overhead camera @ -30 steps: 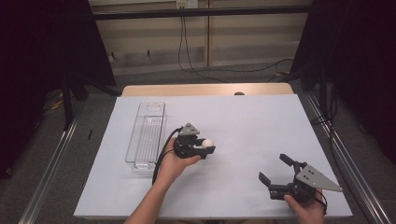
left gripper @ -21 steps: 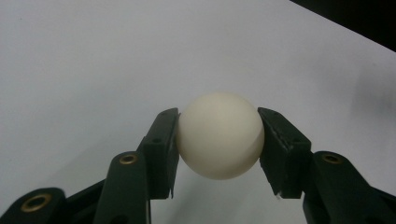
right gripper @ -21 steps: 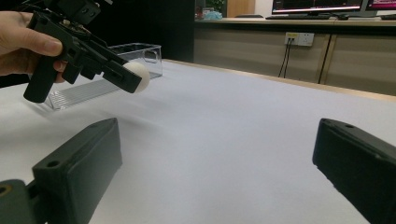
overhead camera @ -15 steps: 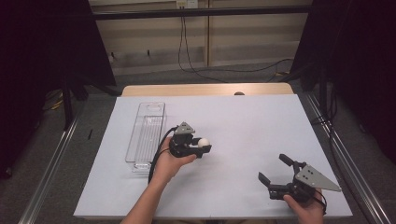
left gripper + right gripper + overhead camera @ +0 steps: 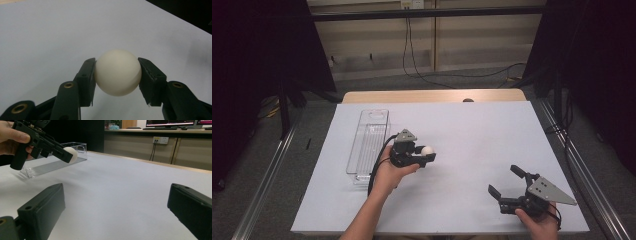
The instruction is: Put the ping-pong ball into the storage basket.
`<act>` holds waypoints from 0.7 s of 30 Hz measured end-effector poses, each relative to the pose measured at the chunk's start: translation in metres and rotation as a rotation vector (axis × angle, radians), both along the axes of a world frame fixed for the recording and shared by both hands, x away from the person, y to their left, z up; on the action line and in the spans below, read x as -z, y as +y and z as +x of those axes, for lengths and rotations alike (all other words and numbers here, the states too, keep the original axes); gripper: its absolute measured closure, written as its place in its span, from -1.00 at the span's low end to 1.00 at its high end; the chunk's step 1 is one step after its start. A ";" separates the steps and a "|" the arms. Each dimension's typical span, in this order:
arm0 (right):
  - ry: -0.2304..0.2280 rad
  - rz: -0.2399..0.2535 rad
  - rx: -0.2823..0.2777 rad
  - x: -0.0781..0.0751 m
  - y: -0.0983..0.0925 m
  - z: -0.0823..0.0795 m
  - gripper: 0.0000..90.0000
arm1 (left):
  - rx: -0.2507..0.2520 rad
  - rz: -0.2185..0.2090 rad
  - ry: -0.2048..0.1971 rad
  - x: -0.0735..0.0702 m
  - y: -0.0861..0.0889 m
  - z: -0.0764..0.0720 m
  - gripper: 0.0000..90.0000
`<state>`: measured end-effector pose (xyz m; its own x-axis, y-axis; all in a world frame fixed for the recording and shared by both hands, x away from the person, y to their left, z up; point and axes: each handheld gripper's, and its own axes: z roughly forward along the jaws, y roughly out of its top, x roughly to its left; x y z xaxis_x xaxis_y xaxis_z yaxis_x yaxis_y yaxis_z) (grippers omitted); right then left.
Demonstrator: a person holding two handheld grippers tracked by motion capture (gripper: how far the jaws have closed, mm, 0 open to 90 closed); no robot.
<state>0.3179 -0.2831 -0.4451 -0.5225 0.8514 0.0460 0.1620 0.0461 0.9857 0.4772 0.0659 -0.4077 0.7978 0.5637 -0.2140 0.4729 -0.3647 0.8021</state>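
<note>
A white ball sits clamped between the two black jaws of my left gripper, which is shut on it and held above the white table sheet, just right of a clear plastic tray. The right gripper view shows the same ball and left gripper lifted in front of the tray. My right gripper rests near the table's front right, jaws wide apart and empty, pointing toward the table's middle.
The white sheet covers a wooden table whose far edge shows at the back. Metal rails run along both sides. Cables hang at the back wall. Open sheet lies between the two grippers.
My left gripper has drifted slightly left and toward the tray with the ball held in it. The right gripper has stayed in place.
</note>
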 end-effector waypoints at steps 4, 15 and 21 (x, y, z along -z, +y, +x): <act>-0.001 0.001 0.002 0.000 0.000 0.000 -0.98 | -0.007 -0.008 -0.001 -0.001 0.003 0.001 0.14; -0.001 -0.001 0.001 0.000 0.000 0.000 -0.98 | -0.034 0.002 0.005 -0.003 0.008 0.003 0.14; 0.000 0.002 0.002 0.000 0.001 0.000 -0.98 | -0.039 -0.008 0.007 -0.004 0.012 0.005 0.14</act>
